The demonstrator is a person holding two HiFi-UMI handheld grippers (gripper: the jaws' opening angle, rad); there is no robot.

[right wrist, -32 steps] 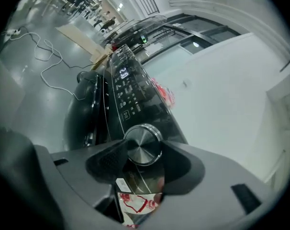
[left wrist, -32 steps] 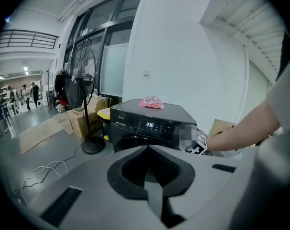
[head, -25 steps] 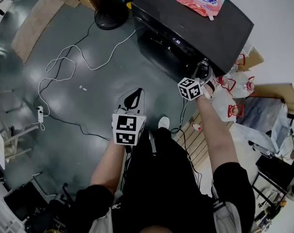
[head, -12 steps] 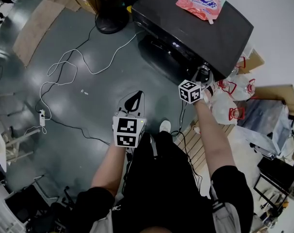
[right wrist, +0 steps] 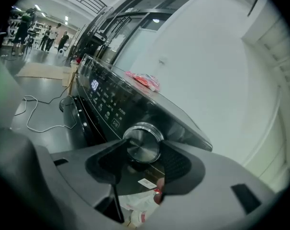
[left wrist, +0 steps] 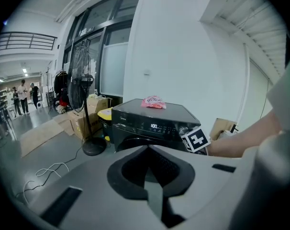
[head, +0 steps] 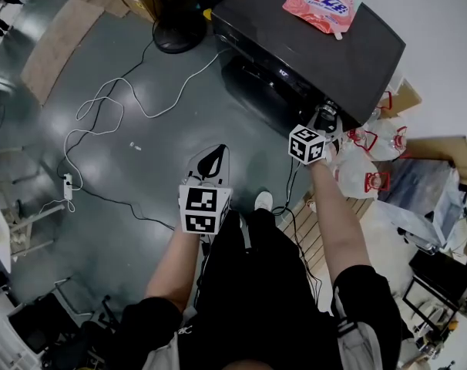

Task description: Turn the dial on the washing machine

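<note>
The black washing machine [head: 310,45] stands ahead, its display lit [left wrist: 153,126]. Its round metal dial [right wrist: 142,145] sits at the right end of the control panel. My right gripper [right wrist: 141,147] is shut on the dial, one dark pad pressed against each side of the rim. From above, the right gripper [head: 324,120] reaches the panel's right corner, and the dial itself is mostly hidden beneath it. My left gripper [head: 213,154] hangs over the floor, well short of the machine, its tips meeting and nothing between them. The left gripper view catches the right gripper's marker cube [left wrist: 196,140] at the dial.
A pink pouch [head: 320,2] lies on the machine's lid. Clear plastic jugs with red handles [head: 372,141] crowd the floor right of the machine. A fan base [head: 176,29] stands to its left, white cables [head: 102,102] trail over the grey floor, and cardboard [head: 52,41] lies far left.
The right gripper's marker cube has rolled about its own axis while staying at the dial. The left gripper has hardly moved.
</note>
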